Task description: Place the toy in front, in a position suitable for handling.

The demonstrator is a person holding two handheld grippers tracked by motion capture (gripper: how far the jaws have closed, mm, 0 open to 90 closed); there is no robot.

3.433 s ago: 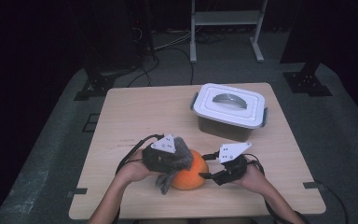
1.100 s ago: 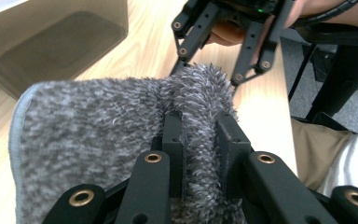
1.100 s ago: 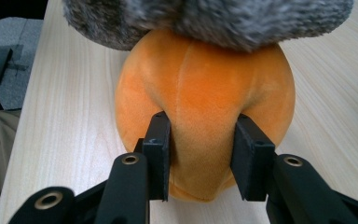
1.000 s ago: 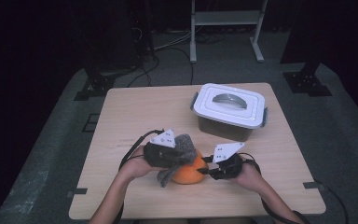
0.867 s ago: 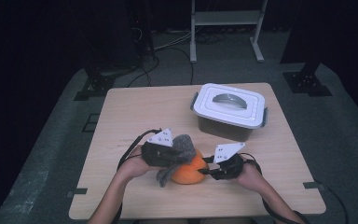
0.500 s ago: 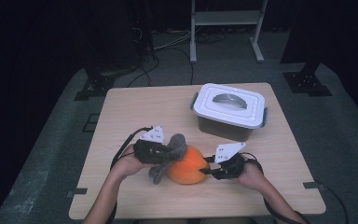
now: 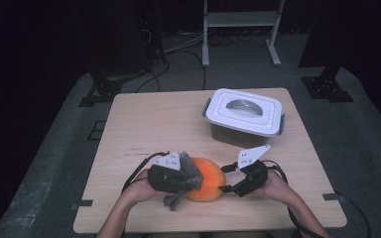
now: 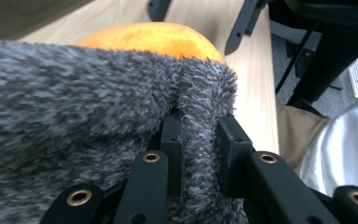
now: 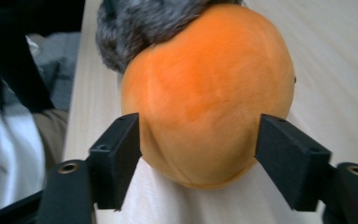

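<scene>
A dark room surrounds a pale wooden table (image 7: 144, 124), with a lidded white storage box (image 7: 243, 116) well beyond both claws. The left gripper (image 7: 171, 173) is pinched tight on a fold of fuzzy grey cloth (image 8: 74, 93), which drapes over the near side of the orange mango-shaped fruit (image 7: 206, 179) lying just ahead of its jaws. The right gripper (image 9: 198, 158) faces the fruit's other end; its jaws have just been opening and now stand wide, one on each side of the rounded tip, with no pad seen pressing on the skin. The step in hand looks like wiping the fruit. To do it well, the right claw should probably close gently around that tip to steady it, while the left draws the cloth across the skin without dragging the fruit off the table edge close by
</scene>
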